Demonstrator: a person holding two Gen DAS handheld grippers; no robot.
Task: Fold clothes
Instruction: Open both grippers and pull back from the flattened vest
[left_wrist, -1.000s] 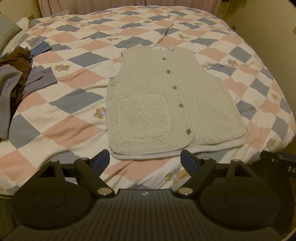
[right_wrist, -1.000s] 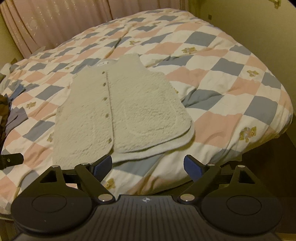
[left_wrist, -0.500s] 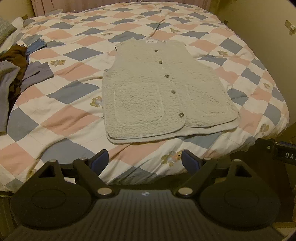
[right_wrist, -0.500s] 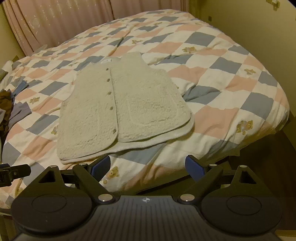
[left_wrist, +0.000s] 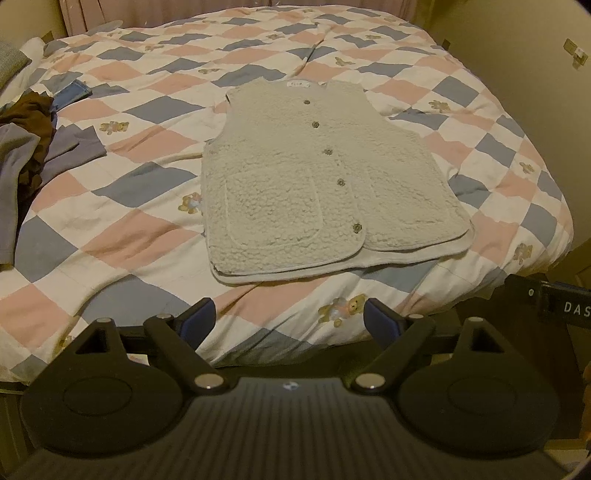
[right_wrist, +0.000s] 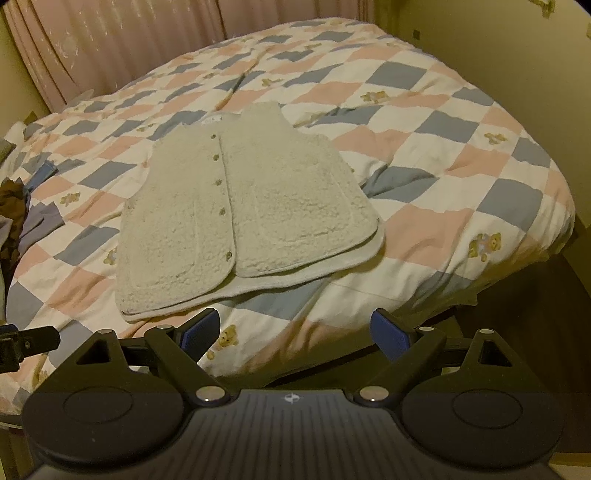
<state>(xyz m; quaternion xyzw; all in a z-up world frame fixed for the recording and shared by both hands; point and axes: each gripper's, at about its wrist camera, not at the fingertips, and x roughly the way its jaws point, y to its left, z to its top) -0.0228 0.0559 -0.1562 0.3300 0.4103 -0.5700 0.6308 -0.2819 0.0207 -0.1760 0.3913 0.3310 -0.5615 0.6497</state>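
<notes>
A cream fleece vest (left_wrist: 317, 184) lies flat and buttoned on the checked quilt, hem toward me. It also shows in the right wrist view (right_wrist: 236, 210). My left gripper (left_wrist: 290, 321) is open and empty, held off the bed's near edge, short of the vest's hem. My right gripper (right_wrist: 295, 330) is open and empty too, over the bed's near edge in front of the vest's hem. Part of the right gripper's body (left_wrist: 554, 306) shows at the right of the left wrist view.
The bed's quilt (left_wrist: 129, 229) has pink, blue and white checks. A pile of grey, brown and blue clothes (left_wrist: 33, 140) lies at the left side. A yellow wall (left_wrist: 535, 85) runs along the right side. Pink curtains (right_wrist: 110, 48) hang behind the bed.
Both grippers have drawn back and up from the bed, so the vest looks smaller and farther. The vest itself has not moved. Both stay open.
</notes>
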